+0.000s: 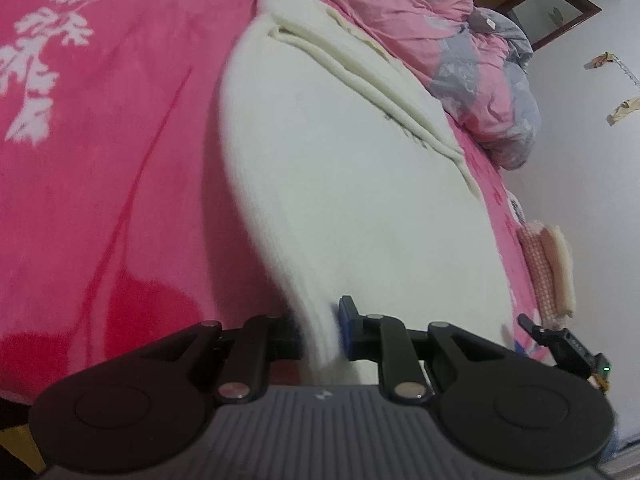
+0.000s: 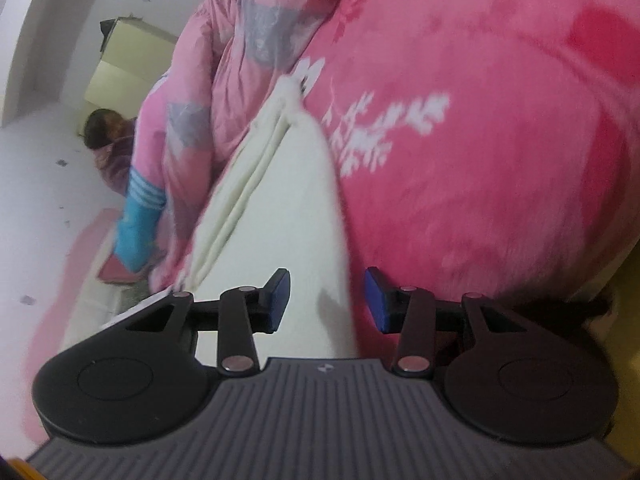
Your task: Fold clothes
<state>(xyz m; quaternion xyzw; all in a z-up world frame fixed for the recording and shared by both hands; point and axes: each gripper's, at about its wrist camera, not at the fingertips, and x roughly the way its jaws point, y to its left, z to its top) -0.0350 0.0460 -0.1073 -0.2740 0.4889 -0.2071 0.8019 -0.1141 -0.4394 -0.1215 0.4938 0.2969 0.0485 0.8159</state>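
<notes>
A white garment lies folded on a pink blanket, running from 6 toward 12 o'clock in the left view, its layered edges at 1 o'clock. The left gripper is clamped on the garment's near edge at 6 o'clock. The right gripper has its jaws apart, pads pressing nothing, the garment's edge lying beneath the gap. A pink-and-grey quilt is bunched beside the garment at 1 o'clock.
</notes>
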